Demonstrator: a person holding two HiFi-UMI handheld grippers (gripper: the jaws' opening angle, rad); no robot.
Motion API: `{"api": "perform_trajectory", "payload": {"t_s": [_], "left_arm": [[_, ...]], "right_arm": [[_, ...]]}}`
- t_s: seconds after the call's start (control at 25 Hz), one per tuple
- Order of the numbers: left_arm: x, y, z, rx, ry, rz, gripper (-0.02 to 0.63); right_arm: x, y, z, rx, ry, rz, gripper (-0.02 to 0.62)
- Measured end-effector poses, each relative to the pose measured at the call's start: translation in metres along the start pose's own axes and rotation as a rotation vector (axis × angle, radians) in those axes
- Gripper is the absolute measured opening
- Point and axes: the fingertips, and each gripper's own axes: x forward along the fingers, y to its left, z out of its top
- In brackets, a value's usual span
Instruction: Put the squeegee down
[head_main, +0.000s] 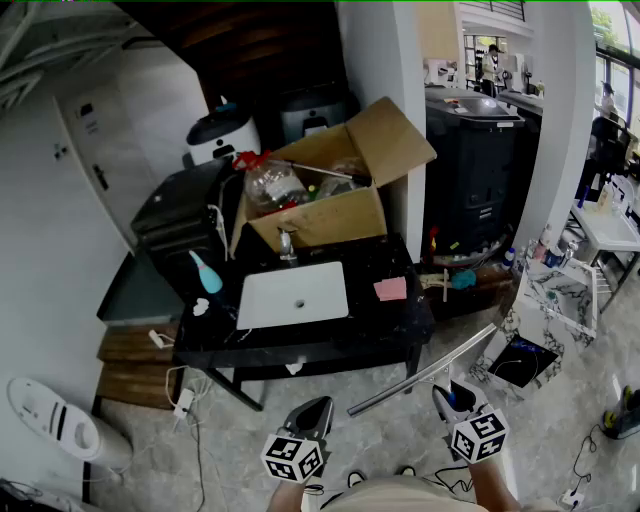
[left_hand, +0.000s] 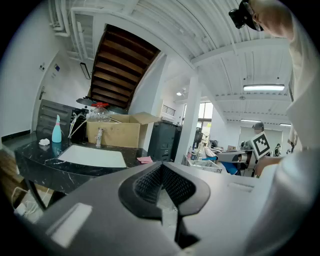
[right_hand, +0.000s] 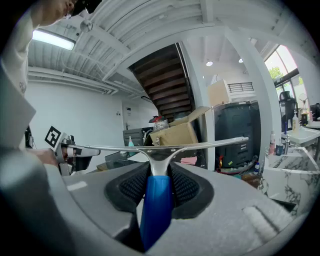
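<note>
My right gripper (head_main: 452, 399) (right_hand: 159, 186) is shut on the blue handle of the squeegee (right_hand: 156, 205). Its long metal blade (head_main: 422, 369) (right_hand: 160, 146) reaches left and right, level, in front of the black table (head_main: 398, 322). The left gripper (head_main: 310, 415) (left_hand: 161, 186) is shut with nothing between its pads and hangs beside the right one. Both are held low, short of the table's near edge. A white basin (head_main: 294, 295) (left_hand: 92, 156) lies in the tabletop, and a pink cloth (head_main: 390, 289) (left_hand: 145, 159) lies to its right.
An open cardboard box (head_main: 330, 195) stuffed with items stands at the back of the table behind a tap (head_main: 287, 244). A teal bottle (head_main: 205, 272) stands left of the basin. A black cabinet (head_main: 470, 170) is at the right, marble-pattern boxes (head_main: 545, 320) on the floor.
</note>
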Motion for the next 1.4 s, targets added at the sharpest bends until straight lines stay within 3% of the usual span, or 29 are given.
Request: {"api": "perform_trajectory", "payload": {"t_s": [0.24, 0.64, 1.04, 1.4], "left_arm": [[0.002, 0.020, 0.007, 0.011, -0.018, -0.006, 0.014], [0.010, 0.043, 0.017, 0.022, -0.033, -0.083, 0.015], [0.000, 0.081, -0.009, -0.045, 0.021, -0.076, 0.015], [0.024, 0.115, -0.029, -0.110, 0.083, -0.016, 0.014]], "right_arm": [[0.014, 0.014, 0.004, -0.031, -0.009, -0.007, 0.120], [0.020, 0.014, 0.007, 0.035, -0.043, -0.138, 0.120], [0.040, 0.027, -0.026, 0.099, 0.047, -0.214, 0.120], [0.111, 0.022, -0.014, 0.083, 0.074, -0.128, 0.120]]}}
